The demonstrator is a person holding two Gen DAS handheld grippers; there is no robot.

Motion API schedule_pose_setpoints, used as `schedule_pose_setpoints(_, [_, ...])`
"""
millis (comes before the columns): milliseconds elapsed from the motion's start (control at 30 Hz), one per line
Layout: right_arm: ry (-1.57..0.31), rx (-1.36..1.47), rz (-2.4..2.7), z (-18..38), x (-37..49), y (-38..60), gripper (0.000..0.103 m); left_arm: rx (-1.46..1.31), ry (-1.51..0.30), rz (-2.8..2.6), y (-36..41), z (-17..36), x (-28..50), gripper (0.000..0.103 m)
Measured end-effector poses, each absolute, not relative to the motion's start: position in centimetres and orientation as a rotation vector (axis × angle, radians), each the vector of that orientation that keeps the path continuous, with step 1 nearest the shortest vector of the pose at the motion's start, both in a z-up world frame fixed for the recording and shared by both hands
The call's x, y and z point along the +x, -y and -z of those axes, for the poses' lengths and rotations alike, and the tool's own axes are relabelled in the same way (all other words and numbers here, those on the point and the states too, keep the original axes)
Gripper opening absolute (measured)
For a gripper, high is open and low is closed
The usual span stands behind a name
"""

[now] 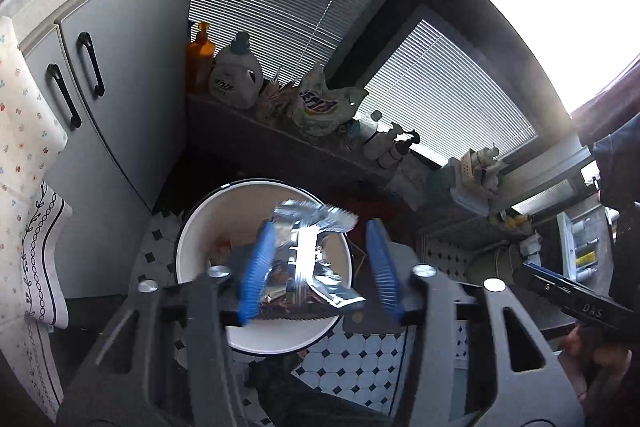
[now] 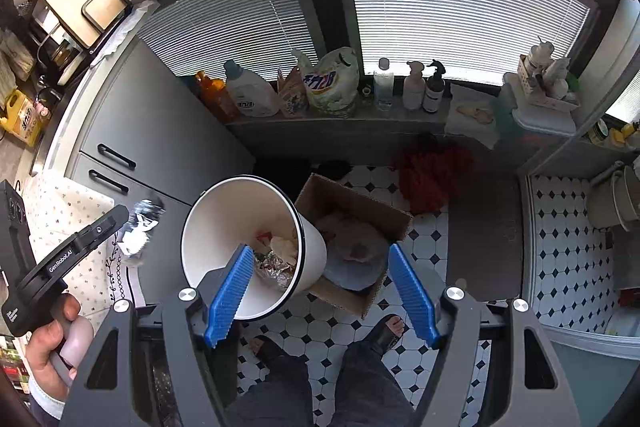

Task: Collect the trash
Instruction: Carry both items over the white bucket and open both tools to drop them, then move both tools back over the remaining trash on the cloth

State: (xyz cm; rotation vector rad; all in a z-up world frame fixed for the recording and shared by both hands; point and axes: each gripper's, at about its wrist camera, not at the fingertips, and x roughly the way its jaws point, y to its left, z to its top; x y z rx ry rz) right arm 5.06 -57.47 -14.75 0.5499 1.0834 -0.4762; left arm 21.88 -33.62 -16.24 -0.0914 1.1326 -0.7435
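Note:
In the left wrist view my left gripper is open, its blue pads well apart. Crumpled silver foil wrappers hang between them, lying against the left pad and clear of the right one, in line with the white trash bin on the tiled floor. From the right wrist view the same wrappers sit at the tip of the left gripper, left of the bin. My right gripper is open and empty above the bin, which holds foil and paper scraps.
A cardboard box with cloth inside stands right of the bin. Grey cupboard doors are at the left. A sill carries detergent bottles and bags. A red cloth lies on the floor. The person's legs and sandalled feet are below.

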Motion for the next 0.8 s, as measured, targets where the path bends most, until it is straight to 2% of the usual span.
schedule_pose_setpoints(233, [-1.075,0.548,0.417,14.6,6.5,55.8,0.070,-0.111,-1.080,0.692,30.3,14.1,22.4,0.079])
schedule_pose_setpoints(300, [-1.065,0.536,0.385,14.3,7.4,54.6,0.075,-0.112,-1.059,0.657,28.6,13.3,22.6,0.083])
schedule_pose_setpoints(800, [-1.020,0.428,0.073,10.4,17.5,40.5,0.088,-0.218,-0.894,0.320,9.9,6.8,22.7,0.097])
